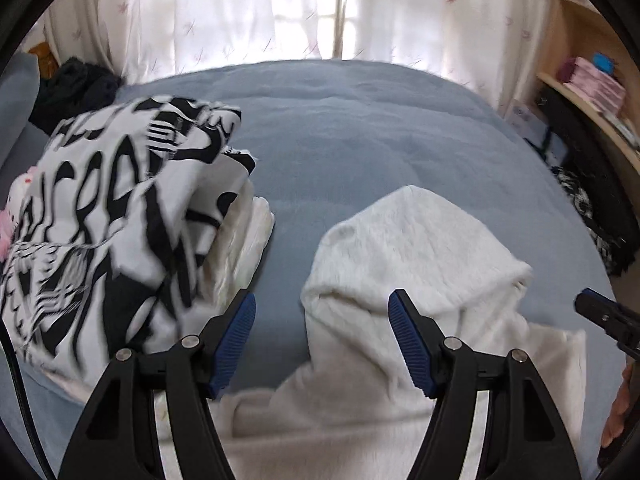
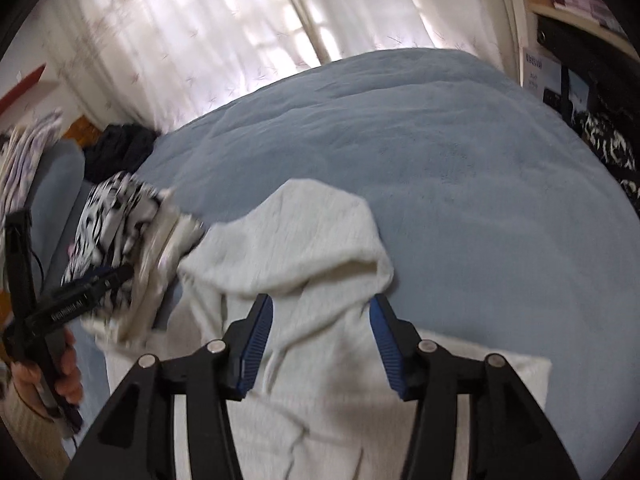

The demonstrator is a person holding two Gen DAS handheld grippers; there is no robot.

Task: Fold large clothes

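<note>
A white fuzzy hooded garment (image 1: 412, 264) lies on the blue bed cover (image 1: 360, 128), its hood pointing away from me. It also shows in the right wrist view (image 2: 304, 248). My left gripper (image 1: 322, 320) is open and empty, above the garment's left side. My right gripper (image 2: 321, 320) is open and empty, hovering just above the garment below the hood. The right gripper's tip shows at the right edge of the left wrist view (image 1: 600, 312), and the left gripper shows at the left of the right wrist view (image 2: 52, 312).
A stack of folded clothes topped by a black-and-white patterned piece (image 1: 112, 216) sits on the bed at the left, also in the right wrist view (image 2: 116, 232). Dark clothing (image 1: 76, 88) lies at the far left corner. White curtains (image 1: 280, 8) hang behind. A wooden shelf (image 1: 592, 92) stands at right.
</note>
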